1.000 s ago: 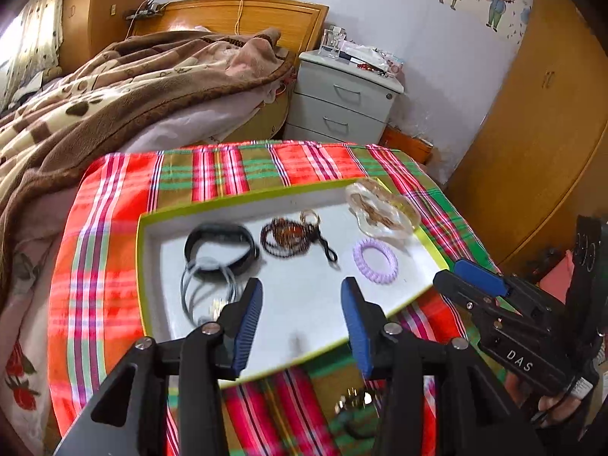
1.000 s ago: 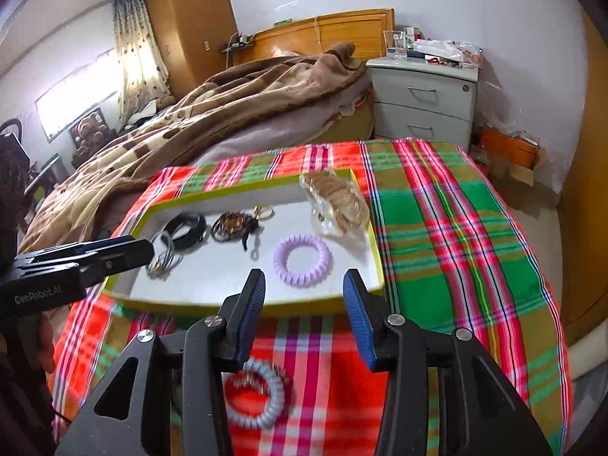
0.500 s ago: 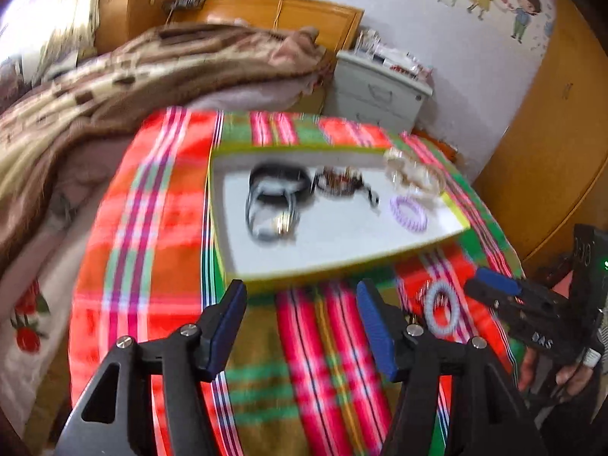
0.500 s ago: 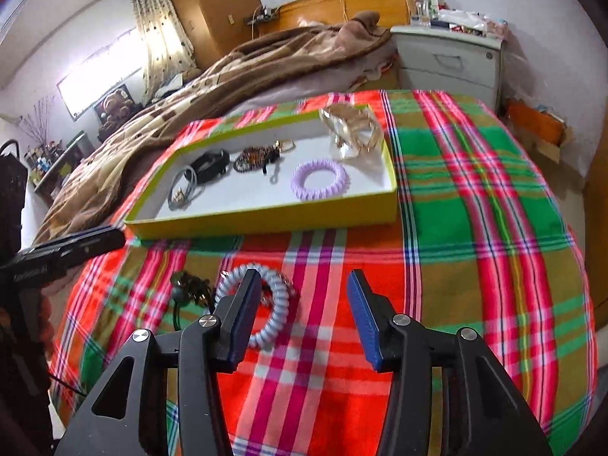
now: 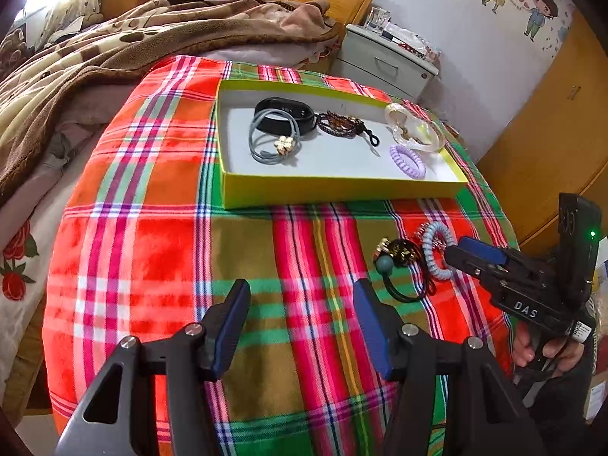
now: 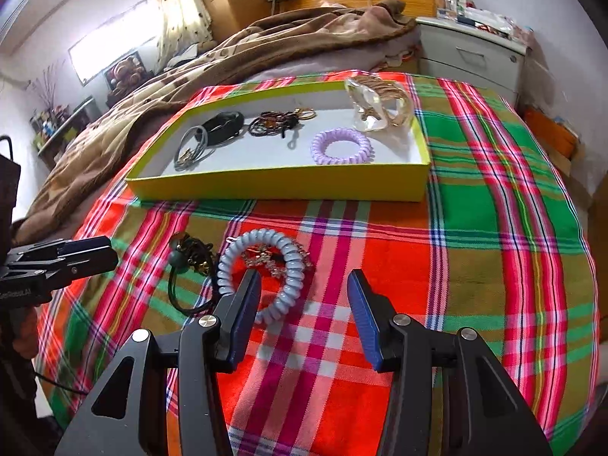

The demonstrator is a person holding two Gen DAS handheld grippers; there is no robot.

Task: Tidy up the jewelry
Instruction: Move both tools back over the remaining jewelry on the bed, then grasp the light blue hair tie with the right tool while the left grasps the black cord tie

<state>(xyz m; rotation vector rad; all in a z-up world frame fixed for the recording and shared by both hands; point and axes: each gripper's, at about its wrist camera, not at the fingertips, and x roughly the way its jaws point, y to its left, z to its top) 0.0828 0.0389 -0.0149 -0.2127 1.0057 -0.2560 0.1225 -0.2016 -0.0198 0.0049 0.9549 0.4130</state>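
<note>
Fingers of the right gripper (image 6: 302, 313) stand open, the blue coil hair tie (image 6: 262, 266) lying beside the left one.

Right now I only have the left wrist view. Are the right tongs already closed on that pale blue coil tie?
Observer: No. The right tongs are open, and their jaws have just been opening. The pale blue coil tie lies on the cloth. One finger overlaps its near edge, but nothing is pinched.
Operator: Is anything caught in the coil?
Observer: Yes, a clear beaded piece lies across the coil's hole.
Operator: And the dark tie next to it?
Observer: The dark elastic with the green bead sits outside the tongs, on the coil's far side from the empty finger.
</note>
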